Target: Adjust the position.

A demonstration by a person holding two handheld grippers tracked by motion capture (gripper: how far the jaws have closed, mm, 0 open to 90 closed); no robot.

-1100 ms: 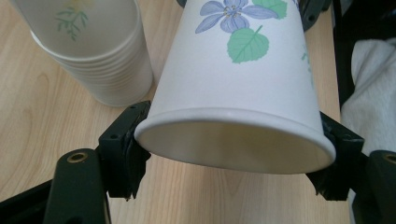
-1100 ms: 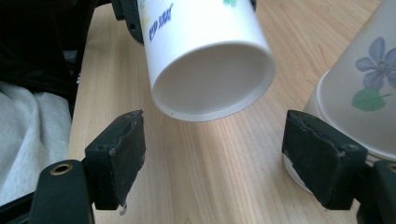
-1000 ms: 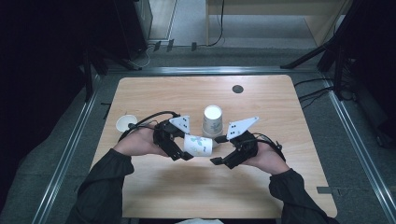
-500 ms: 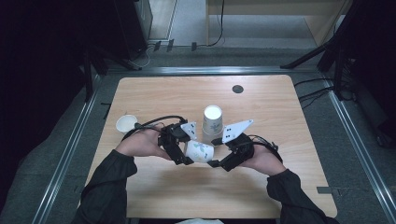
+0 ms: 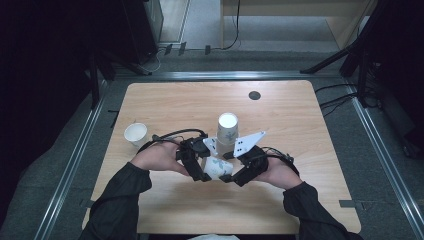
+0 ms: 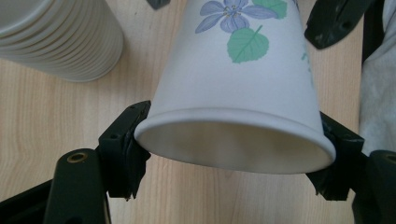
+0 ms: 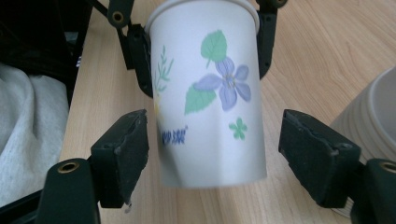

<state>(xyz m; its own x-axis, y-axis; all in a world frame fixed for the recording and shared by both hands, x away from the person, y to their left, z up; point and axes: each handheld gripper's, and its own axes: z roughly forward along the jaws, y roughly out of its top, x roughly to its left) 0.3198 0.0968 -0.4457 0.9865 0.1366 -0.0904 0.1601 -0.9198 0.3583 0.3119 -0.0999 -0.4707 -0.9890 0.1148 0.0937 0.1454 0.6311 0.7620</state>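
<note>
A person seated at a light wooden table (image 5: 165,100) holds a flowered paper cup (image 5: 218,168) on its side between two handheld tongs, near the table's front middle. The left tongs (image 5: 204,172) are clamped on the cup's open rim, one black pad pressed to each side of the lip, as the left gripper view shows; the cup (image 6: 238,93) is empty inside, its white interior bare. The right tongs (image 5: 228,176) stand spread around the cup's lower body: in the right gripper view the left pad sits just beside the cup wall (image 7: 210,93), contact unclear, and the right pad is clearly apart from it.

The cup is printed with a purple flower, green leaves, a small green blossom and a thin sprig. A short line of blue lettering sits low on its side, too blurred to read.

Just behind the tongs stands a stack of nested paper cups (image 5: 227,129), upright and open-mouthed, its ribbed rims showing at the upper left of the left gripper view (image 6: 56,37). A single small white cup (image 5: 135,134) stands upright near the table's left edge, well apart from the others. A dark round disc (image 5: 254,95) is set in the table's far side.
</note>
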